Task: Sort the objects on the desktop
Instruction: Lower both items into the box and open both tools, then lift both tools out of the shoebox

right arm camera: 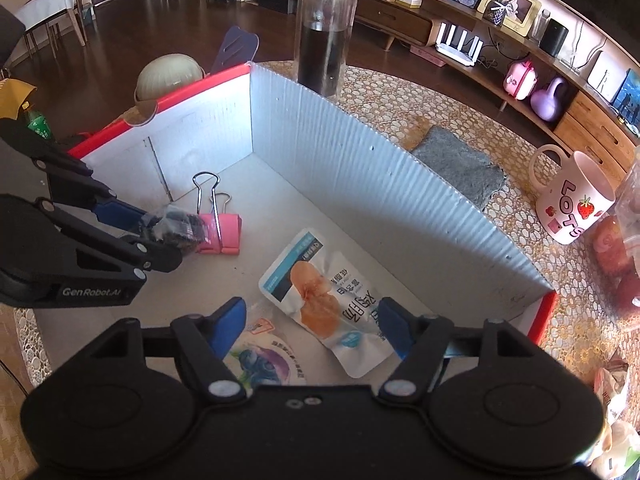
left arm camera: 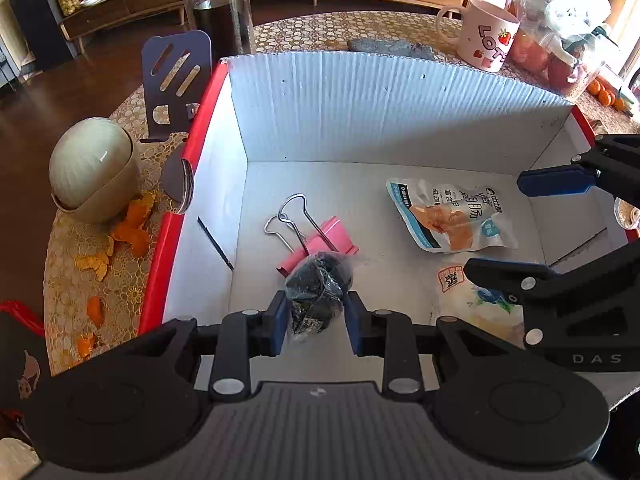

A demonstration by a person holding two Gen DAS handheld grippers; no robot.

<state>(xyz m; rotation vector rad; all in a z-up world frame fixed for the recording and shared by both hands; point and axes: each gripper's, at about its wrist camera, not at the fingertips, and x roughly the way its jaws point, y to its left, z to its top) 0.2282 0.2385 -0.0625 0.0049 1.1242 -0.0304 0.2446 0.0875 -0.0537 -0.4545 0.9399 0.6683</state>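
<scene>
My left gripper point(left arm camera: 316, 312) is shut on a small black item in clear wrap point(left arm camera: 318, 292), held over the floor of a white cardboard box with red rims point(left arm camera: 360, 96). It also shows in the right wrist view point(right arm camera: 176, 226), just in front of a pink binder clip point(right arm camera: 220, 232). The clip point(left arm camera: 316, 240) lies on the box floor. A white and blue snack pouch point(left arm camera: 452, 216) lies to the right. My right gripper point(right arm camera: 312, 324) is open and empty above that pouch point(right arm camera: 328, 304). A second packet with blueberry print point(right arm camera: 260, 360) lies under its left finger.
Outside the box on the lace-covered table: a beige dome bin point(left arm camera: 94, 168) with orange peel point(left arm camera: 132, 224), a dark phone stand point(left arm camera: 176, 80), a glass jar point(right arm camera: 326, 28), a grey cloth point(right arm camera: 460, 168), a pink mug point(right arm camera: 572, 200), and bagged fruit point(left arm camera: 560, 28).
</scene>
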